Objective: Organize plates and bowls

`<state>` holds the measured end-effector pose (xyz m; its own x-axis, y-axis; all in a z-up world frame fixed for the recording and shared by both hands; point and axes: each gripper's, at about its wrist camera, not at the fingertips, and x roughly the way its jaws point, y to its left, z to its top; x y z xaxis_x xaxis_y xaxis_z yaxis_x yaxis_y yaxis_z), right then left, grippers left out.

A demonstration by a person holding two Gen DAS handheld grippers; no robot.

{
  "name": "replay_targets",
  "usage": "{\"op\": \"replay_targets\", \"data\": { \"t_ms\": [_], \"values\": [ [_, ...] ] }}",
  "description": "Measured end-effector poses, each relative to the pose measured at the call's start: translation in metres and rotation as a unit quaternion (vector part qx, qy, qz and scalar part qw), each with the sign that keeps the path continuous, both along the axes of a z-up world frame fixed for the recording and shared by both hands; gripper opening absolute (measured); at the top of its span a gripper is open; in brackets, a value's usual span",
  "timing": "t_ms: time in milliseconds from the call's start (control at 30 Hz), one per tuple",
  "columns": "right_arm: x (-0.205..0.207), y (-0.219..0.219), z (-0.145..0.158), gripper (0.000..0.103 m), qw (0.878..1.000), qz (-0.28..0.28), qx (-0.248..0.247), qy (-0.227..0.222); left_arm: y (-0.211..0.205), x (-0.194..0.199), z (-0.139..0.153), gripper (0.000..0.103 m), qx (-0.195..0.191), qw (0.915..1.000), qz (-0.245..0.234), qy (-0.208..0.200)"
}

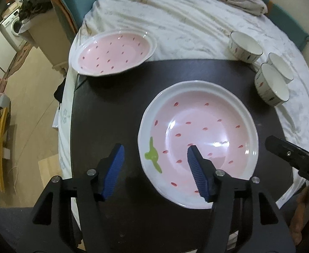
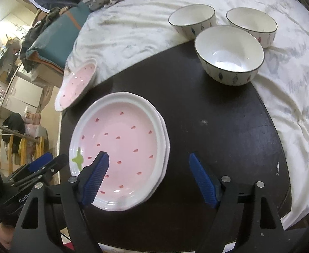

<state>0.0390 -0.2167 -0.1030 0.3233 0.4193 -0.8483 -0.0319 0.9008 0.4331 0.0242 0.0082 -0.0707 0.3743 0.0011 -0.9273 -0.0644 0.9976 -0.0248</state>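
A dark desk is seen in both views, set against a bed covered with a white sheet. In the left wrist view, the left gripper is seen at the bottom of the frame with its blue fingers spread wide and nothing held between them; one finger is seen over the bare desk and the other over the pink well of the stacked plates, which lie at the centre right of the frame. In the right wrist view, these are shown to be at least two plates stacked, the rims being offset at the right edge. A second pink plate is seen at the upper left of the frame, partly on the desk's far corner and partly on the sheet, tilted. Three white bowls are grouped at the upper right of the right wrist view: the nearest is seen at the desk's edge, while the other two are placed on the sheet behind it. The right gripper is shown at the bottom of its own view with its fingers likewise spread and empty, the left one being over the stacked plates and the right one over the desk.
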Motion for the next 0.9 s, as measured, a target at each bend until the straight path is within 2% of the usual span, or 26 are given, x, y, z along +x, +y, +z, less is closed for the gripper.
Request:
{"op": "replay_targets", "data": {
  "t_ms": [133, 300, 400, 433, 500, 533, 733, 833, 900],
  "values": [
    [-0.002, 0.002, 0.01, 0.085, 1.0, 0.005, -0.003, -0.026, 0.001, -0.001, 0.008, 0.059, -0.001, 0.9998, 0.003, -0.021],
    [-0.004, 0.006, 0.023, 0.095, 0.998, 0.009, -0.006, -0.064, 0.004, -0.002, 0.015, 0.059, 0.004, 0.9991, 0.007, -0.041],
    [-0.006, 0.007, 0.031, 0.096, 0.996, 0.008, -0.011, -0.086, 0.004, -0.003, 0.021, 0.06, 0.008, 0.9986, 0.007, -0.052],
    [-0.007, 0.008, 0.035, 0.096, 0.995, 0.007, -0.016, -0.093, 0.004, -0.003, 0.022, 0.062, 0.006, 0.9985, 0.007, -0.054],
    [-0.008, 0.009, 0.041, 0.096, 0.994, 0.007, -0.021, -0.104, 0.006, -0.004, 0.026, 0.091, 0.001, 0.9982, 0.009, -0.059],
    [-0.009, 0.01, 0.044, 0.096, 0.994, 0.007, -0.022, -0.107, 0.007, -0.004, 0.028, 0.101, -0.001, 0.9979, 0.011, -0.063],
    [-0.014, 0.012, 0.078, 0.096, 0.991, -0.008, -0.043, -0.129, 0.009, -0.002, 0.044, 0.103, -0.017, 0.9977, 0.009, -0.065],
    [-0.014, 0.009, 0.094, 0.096, 0.991, -0.021, -0.045, -0.124, 0.01, -0.001, 0.058, 0.103, -0.048, 0.9966, 0.002, -0.066],
    [-0.012, 0.005, 0.101, 0.096, 0.991, -0.031, -0.042, -0.12, 0.008, 0.001, 0.068, 0.103, -0.056, 0.9958, -0.006, -0.072]
  ]
}}
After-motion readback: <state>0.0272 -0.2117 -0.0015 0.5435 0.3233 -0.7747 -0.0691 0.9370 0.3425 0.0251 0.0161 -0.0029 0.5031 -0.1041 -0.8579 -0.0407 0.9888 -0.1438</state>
